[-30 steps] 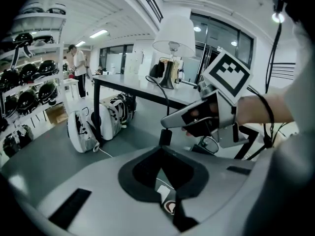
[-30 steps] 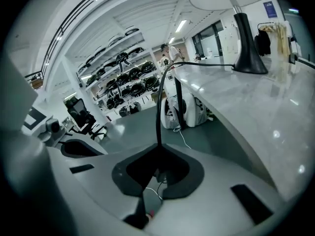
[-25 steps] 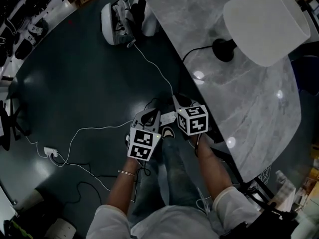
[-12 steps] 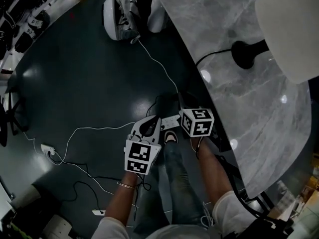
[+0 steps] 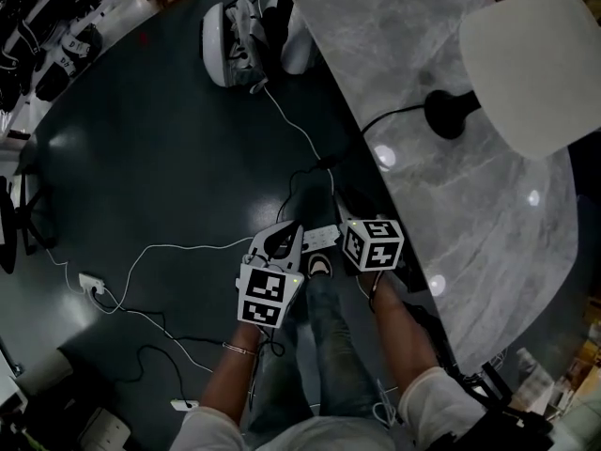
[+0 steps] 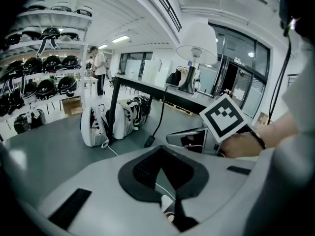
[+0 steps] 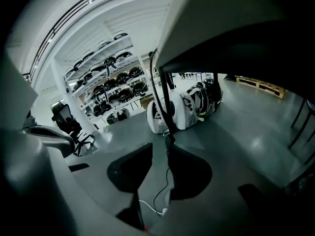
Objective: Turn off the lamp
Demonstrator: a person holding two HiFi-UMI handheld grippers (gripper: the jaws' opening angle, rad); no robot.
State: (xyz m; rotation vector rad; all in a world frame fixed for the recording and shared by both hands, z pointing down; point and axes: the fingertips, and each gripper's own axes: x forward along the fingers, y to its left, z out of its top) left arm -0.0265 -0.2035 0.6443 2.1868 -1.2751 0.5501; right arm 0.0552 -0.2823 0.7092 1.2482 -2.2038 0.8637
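The lamp (image 5: 531,69), with a white shade and a black base (image 5: 449,113), stands on the marble table (image 5: 470,214). Its black cord (image 5: 324,163) drops off the table edge to the floor. In the right gripper view that cord (image 7: 168,132), with a small black block (image 7: 169,139) on it, hangs in the gap between the jaws. My right gripper (image 7: 160,151) is opening and its pads are clear of the cord. My left gripper (image 6: 160,151) is shut on nothing, low beside the right one (image 5: 343,203). From the left gripper view the lamp (image 6: 197,41) shows far off.
A white power strip (image 5: 319,238) lies on the floor between the grippers, by the person's shoe (image 5: 319,267). White bags (image 5: 230,40) lean at a table leg. A white cable runs to a plug block (image 5: 92,285). Helmet shelves (image 6: 44,63) and an office chair (image 7: 69,127) stand further off.
My right gripper has sunk a little along the table edge. The left one has barely moved. The head view has swung, so the lamp sits elsewhere in the picture.
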